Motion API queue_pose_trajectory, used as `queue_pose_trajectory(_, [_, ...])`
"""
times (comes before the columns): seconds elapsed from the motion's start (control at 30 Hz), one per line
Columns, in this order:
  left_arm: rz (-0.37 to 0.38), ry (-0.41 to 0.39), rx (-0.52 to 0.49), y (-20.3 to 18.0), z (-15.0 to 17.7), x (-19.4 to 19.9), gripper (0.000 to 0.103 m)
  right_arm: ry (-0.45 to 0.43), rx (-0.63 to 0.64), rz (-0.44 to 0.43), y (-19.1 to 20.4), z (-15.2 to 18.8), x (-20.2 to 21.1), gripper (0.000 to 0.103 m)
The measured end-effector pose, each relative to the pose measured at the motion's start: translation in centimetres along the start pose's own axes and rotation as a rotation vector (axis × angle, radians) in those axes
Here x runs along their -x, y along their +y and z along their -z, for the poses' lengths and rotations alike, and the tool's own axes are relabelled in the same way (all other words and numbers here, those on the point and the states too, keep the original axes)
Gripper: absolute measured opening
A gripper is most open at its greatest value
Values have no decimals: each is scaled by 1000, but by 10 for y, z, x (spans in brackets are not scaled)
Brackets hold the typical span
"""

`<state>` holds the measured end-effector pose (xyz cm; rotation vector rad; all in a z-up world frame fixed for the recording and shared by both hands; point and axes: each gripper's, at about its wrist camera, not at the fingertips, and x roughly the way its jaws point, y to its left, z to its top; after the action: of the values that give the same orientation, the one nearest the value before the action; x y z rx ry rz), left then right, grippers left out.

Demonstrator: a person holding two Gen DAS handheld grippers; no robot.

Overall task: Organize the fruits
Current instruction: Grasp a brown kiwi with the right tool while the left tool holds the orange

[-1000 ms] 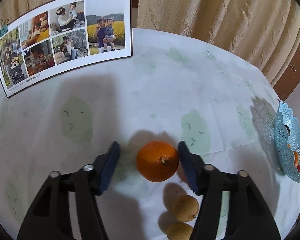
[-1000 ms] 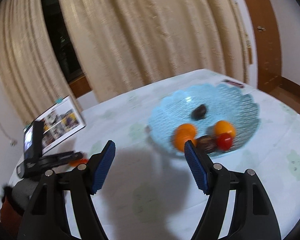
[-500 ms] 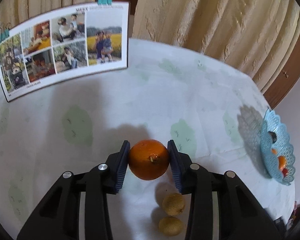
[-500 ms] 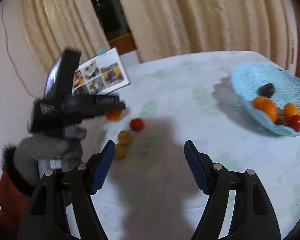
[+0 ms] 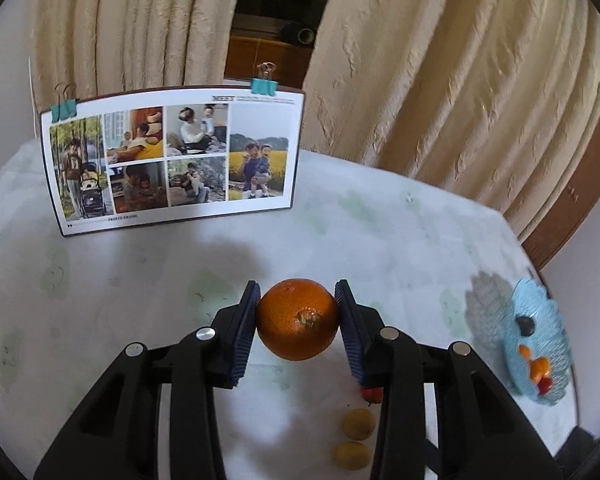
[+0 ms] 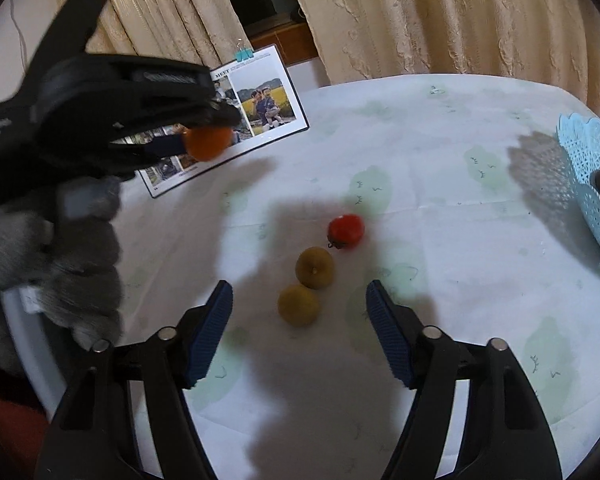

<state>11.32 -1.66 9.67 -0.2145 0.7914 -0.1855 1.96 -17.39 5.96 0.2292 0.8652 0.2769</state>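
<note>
An orange, stem scar facing the camera, sits mid-frame off the table. Lower right lie 2 yellow-brown round fruits, just beside a red tomato. A blue lattice basket holds fruit at right edge.

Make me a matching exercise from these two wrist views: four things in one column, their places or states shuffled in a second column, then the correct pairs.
Things
1. orange
2. red tomato
3. right gripper
4. blue basket

Places or states
A. open, above the two yellow-brown fruits
B. at the table's far right edge, with fruit inside
C. clamped in the left gripper, off the table
D. on the tablecloth, next to a yellow-brown fruit

Pairs: 1-C, 2-D, 3-A, 4-B
</note>
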Motion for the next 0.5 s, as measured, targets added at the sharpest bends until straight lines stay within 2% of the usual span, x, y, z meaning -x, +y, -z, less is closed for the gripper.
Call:
queue_pose_trajectory(0.2, [3, -30, 36, 14, -8, 13, 39, 36, 27, 10, 7, 0, -15, 59])
queue_pose_trajectory(0.5, [29, -43, 38, 10, -10, 20, 39, 92, 58, 52, 17, 2, -36, 34])
